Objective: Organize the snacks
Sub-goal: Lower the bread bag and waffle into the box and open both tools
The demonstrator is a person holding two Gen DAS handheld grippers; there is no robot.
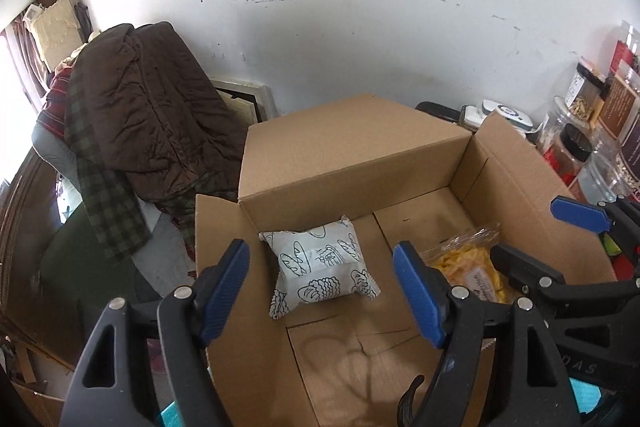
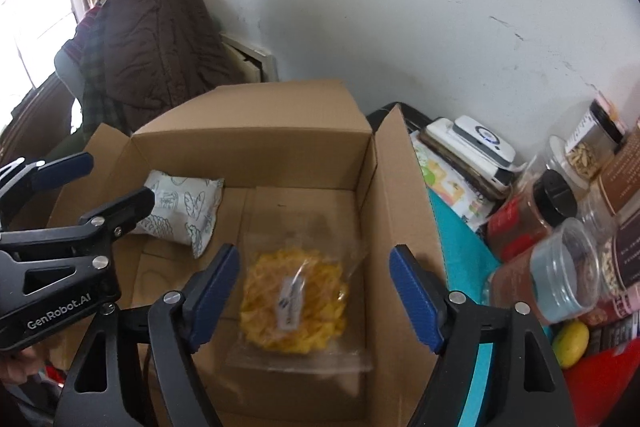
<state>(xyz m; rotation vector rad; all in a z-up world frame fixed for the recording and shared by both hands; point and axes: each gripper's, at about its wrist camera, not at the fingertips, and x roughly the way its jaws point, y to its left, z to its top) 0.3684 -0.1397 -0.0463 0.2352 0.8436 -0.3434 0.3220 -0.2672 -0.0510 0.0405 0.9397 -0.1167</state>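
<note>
Both grippers hover over the open cardboard box [image 2: 256, 143], jaws released and empty. The white pouch [image 1: 320, 263] lies at its ten o'clock, the yellow chips bag [image 2: 294, 303] at centre. Next, I'd guess, the jars [image 2: 532, 219] at three o'clock.

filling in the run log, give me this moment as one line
left tongs: open, empty, over white pouch | right tongs: open, empty, over yellow snack bag | both snacks: on floor of cardboard box

Teal-covered table [image 2: 460, 239] carries open cardboard box [image 2: 396, 195], stacked books [image 2: 460, 163], snack jars [image 2: 560, 267], yellow fruit [image 2: 572, 343].
</note>
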